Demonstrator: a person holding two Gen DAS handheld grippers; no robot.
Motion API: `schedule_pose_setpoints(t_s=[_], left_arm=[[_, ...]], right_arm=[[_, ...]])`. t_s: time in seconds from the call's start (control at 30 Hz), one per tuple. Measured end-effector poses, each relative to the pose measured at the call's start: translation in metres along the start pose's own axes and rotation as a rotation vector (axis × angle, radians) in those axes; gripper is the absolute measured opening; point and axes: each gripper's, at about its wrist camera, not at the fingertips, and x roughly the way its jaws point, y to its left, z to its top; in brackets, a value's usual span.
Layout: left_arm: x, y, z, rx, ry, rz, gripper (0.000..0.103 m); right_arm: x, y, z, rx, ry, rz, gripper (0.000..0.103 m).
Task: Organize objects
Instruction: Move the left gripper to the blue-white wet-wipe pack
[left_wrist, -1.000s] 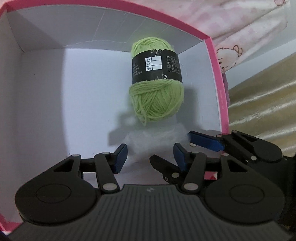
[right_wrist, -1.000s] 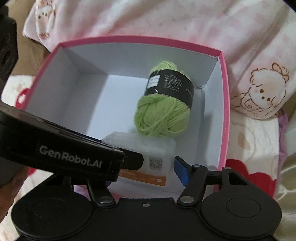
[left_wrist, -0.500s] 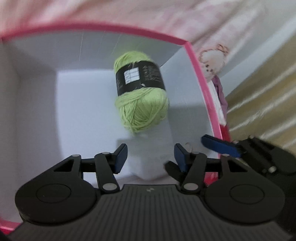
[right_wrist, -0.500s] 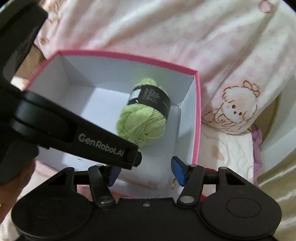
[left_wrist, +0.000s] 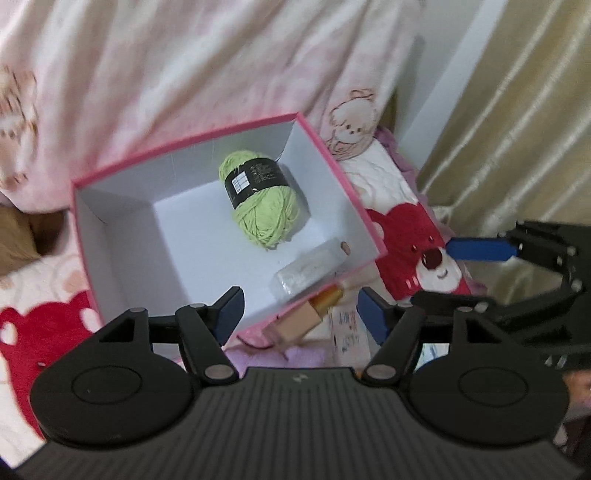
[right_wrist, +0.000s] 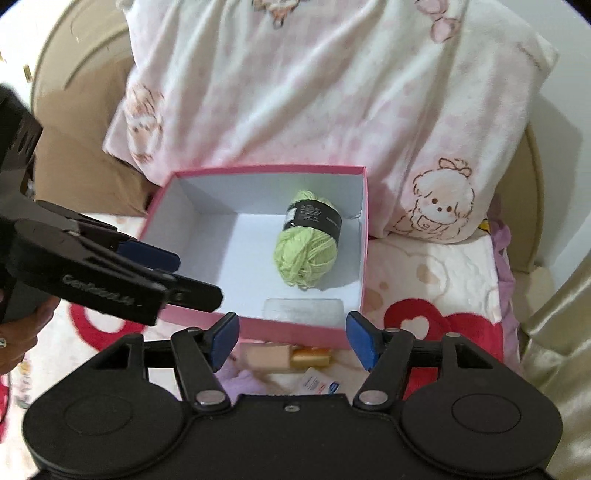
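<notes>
Both claws are held empty above the near edge of a pink box (right_wrist: 255, 328). The left claw (left_wrist: 299, 314) is being opened, nothing between its pads; the right claw (right_wrist: 291, 339) likewise. Just beyond them, a clear packet (right_wrist: 303, 312) is seen inside the box, with green yarn (right_wrist: 306, 258) farther in. A small bottle (left_wrist: 306, 314) lies outside the box, under the claws.

One pink box (right_wrist: 258, 325), one yarn ball (right_wrist: 304, 262), one clear packet (right_wrist: 303, 311), two grippers.

A pink cartoon-print blanket (right_wrist: 332, 92) drapes the far side; gold curtains (left_wrist: 517, 110) hang right, over a red-bear bedspread (right_wrist: 436, 280).
</notes>
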Motion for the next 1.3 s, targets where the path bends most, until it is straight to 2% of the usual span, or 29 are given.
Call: schedule_pose_setpoints(t_s=[0.27,0.43,0.6,0.73,1.0,1.1,1.2,1.3], left_arm=[[-0.058,-0.029,-0.021,0.108,0.019,-0.024,0.069],[-0.076,-0.051,-0.039,0.177,0.03,-0.025,0.072],[-0.084,-0.076,-0.062,0.242,0.046,-0.033,0.073],[-0.077,-0.087,-0.079,0.23,0.062,-0.047,0.073],[-0.038,-0.108,-0.103,0.18,0.117,-0.103,0.073],[-0.019,-0.111,-0.108,0.163,0.124,-0.107,0.073],[-0.002,-0.109,-0.112,0.116,0.096,-0.085,0.073],[0.022,-0.108,-0.114,0.077,0.124,-0.09,0.071]], right_arm=[[-0.064,0.011,-0.019,-0.02,-0.035,0.005,0.069],[-0.096,0.022,-0.041,-0.048,-0.053,-0.004,0.073],[-0.111,0.027,-0.073,-0.072,-0.044,-0.004,0.078],[-0.108,0.028,-0.104,-0.121,-0.028,-0.006,0.083],[-0.077,0.024,-0.165,-0.214,-0.019,0.015,0.084],[-0.062,0.017,-0.177,-0.202,-0.027,0.026,0.084],[-0.042,0.007,-0.187,-0.168,-0.046,0.036,0.086],[-0.019,-0.001,-0.198,-0.137,-0.061,0.013,0.089]])
